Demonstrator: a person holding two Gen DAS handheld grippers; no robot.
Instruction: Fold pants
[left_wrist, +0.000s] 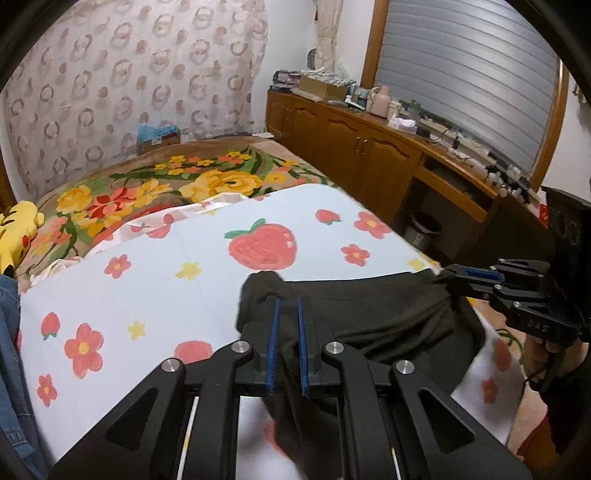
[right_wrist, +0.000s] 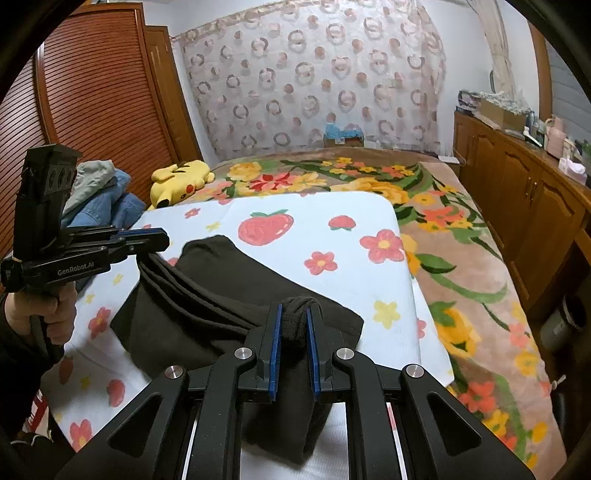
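Blue-padded jaws of the left gripper (left_wrist: 287, 314) fill the foreground of the left wrist view, drawn narrow and pinching a bunched corner of the black pants (left_wrist: 388, 314); the right gripper (right_wrist: 295, 321) does the same in its own view, its pads clamped on a thick roll of the dark cloth. Both tongs therefore hold the garment, one at each end of the near edge. Between them the pants (right_wrist: 229, 291) hang partly lifted, several layers showing as parallel folds below the left gripper (right_wrist: 147, 243), while the far part rests on the white mat (right_wrist: 351, 266) printed with strawberries and flowers — itself spread over a floral blanket (right_wrist: 461, 258) on the bed. Judged from this, the step in hand is a fold being carried across: the doubled edge is raised and on its way to be laid over the rest. The next move would call for both hands to travel together at equal height, keeping the held edge taut and straight, then lower it so the corners meet before the jaws let go. As held, the garment's long axis appears to run from one gripper to the other, crosswise to the bed's length; which end is the waistband cannot be told.
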